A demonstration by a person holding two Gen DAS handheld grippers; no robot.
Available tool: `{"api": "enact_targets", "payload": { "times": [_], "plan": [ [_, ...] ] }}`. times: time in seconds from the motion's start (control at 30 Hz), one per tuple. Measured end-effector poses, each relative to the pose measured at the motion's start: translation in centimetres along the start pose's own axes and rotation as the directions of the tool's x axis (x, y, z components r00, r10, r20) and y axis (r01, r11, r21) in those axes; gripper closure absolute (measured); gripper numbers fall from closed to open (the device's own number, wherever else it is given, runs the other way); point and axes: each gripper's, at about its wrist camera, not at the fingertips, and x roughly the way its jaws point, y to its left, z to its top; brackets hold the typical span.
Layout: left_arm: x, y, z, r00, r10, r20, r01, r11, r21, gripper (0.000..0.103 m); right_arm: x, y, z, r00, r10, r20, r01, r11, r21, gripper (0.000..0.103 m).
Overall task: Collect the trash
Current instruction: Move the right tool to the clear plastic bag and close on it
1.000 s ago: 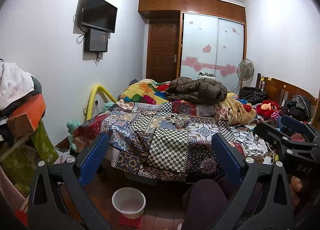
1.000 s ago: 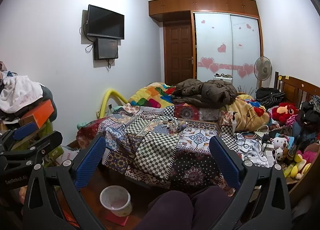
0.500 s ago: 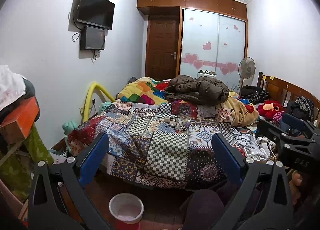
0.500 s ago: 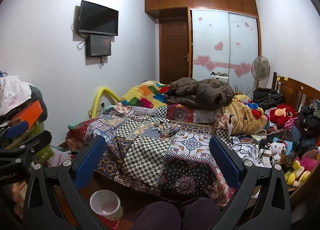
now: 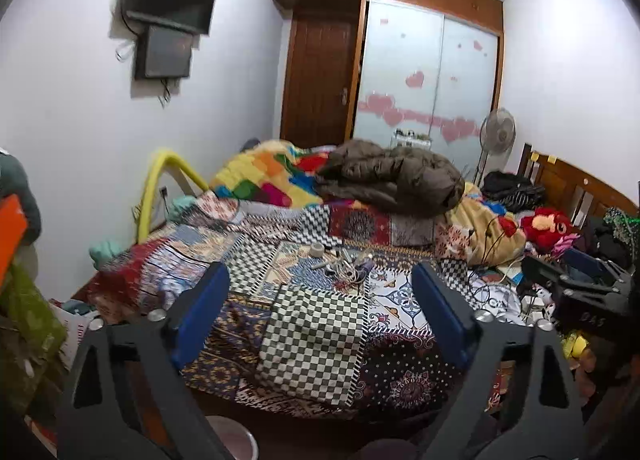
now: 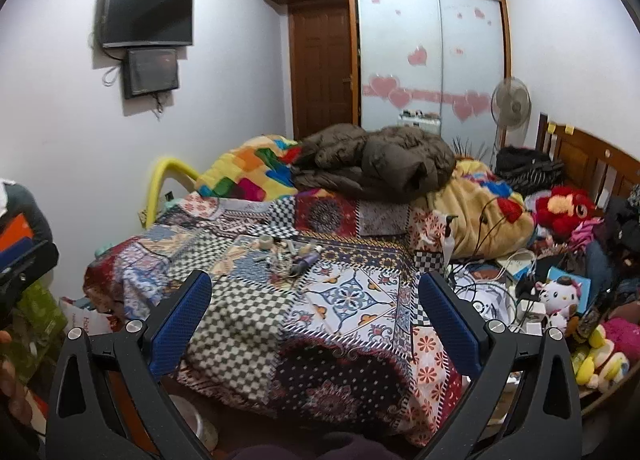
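Closing on the bed, both grippers, left gripper and right gripper, jaws spread and empty, now face the small trash pile at 12 o'clock; pickup looks next.

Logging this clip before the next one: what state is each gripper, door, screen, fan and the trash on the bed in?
left gripper: open, empty
right gripper: open, empty
small trash pile: loose on the patchwork bedspread, untouched
wooden door: closed
sliding wardrobe doors: closed
wall TV: screen dark
standing fan: upright; running or not, cannot tell

Small litter cluster mid-quilt
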Motion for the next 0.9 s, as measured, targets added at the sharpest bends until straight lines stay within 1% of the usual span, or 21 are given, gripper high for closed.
{"api": "enact_targets", "payload": {
  "times": [0.1,0.2,0.37,0.5,0.6,0.67,0.73,0.8,0.9],
  "plan": [
    [5.3,-0.4,0.0,0.998,-0.01,-0.057,0.009,1.0,-0.006,0.016,3.3,-1.8,0.4,0.999,0.001,-0.036,0.0,0.999,0.033,0.0],
    [10.5,-0.8,-0.3,0.994,-0.007,-0.111,0.006,1.0,-0.015,0.016,7.2,-3.4,0.6,0.996,0.004,-0.087,0.0,0.999,0.054,0.0],
    [19.3,-1.3,-1.0,0.979,0.003,-0.203,-0.007,1.0,-0.02,0.017,13.4,-5.0,0.6,0.988,0.011,-0.153,0.0,0.998,0.069,0.0],
    [25.1,-1.6,-1.8,0.967,0.016,-0.254,-0.018,1.0,-0.006,0.018,18.5,-5.8,0.2,0.975,0.04,-0.217,-0.022,0.996,0.084,0.004],
    [28.8,-1.2,-2.4,0.956,0.004,-0.293,-0.012,1.0,-0.026,0.023,22.6,-5.9,-0.2,0.958,0.082,-0.275,-0.057,0.994,0.096,0.018],
    [31.6,-1.0,-2.8,0.946,-0.02,-0.325,0.004,0.999,-0.05,0.029,25.2,-5.8,-0.4,0.947,0.101,-0.305,-0.071,0.991,0.11,0.02],
    [34.0,-0.7,-3.2,0.935,-0.035,-0.352,0.009,0.997,-0.074,0.034,27.2,-6.0,-0.5,0.938,0.116,-0.326,-0.081,0.989,0.121,0.025],
    [36.2,-0.7,-3.5,0.925,-0.056,-0.375,0.021,0.995,-0.096,0.036,29.7,-5.9,-0.7,0.922,0.143,-0.36,-0.101,0.986,0.134,0.036],
    [39.1,-0.7,-4.1,0.913,-0.078,-0.4,0.032,0.992,-0.121,0.039,32.6,-5.5,-0.6,0.906,0.177,-0.385,-0.129,0.981,0.148,0.04]
  ]
}}
